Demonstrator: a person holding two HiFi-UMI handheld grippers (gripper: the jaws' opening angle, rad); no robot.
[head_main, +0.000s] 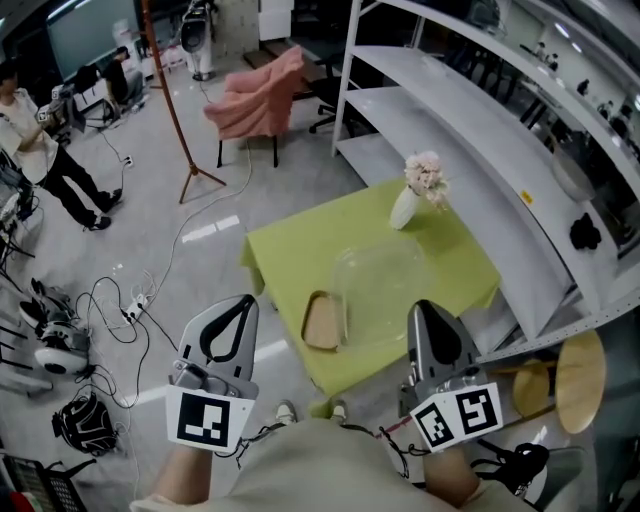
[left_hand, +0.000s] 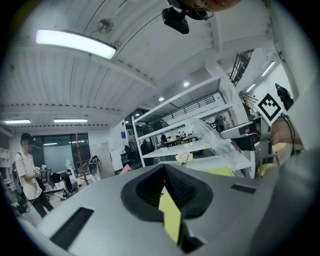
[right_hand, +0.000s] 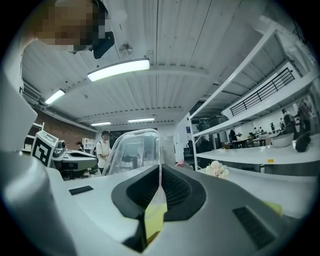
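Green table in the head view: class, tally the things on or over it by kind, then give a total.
White vase of flowers: 1
Clear cover: 1
Wooden tray: 1
Total: 3

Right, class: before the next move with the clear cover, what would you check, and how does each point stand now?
1. Right gripper shut on the cover rim: ok.
2. Left gripper free, with jaws together and nothing between them: ok.
3. Cover apart from the vase: ok.
4. Cover apart from the tray: cannot tell; its edge overlaps the tray in the head view.
5. Cover lifted off the table: cannot tell.
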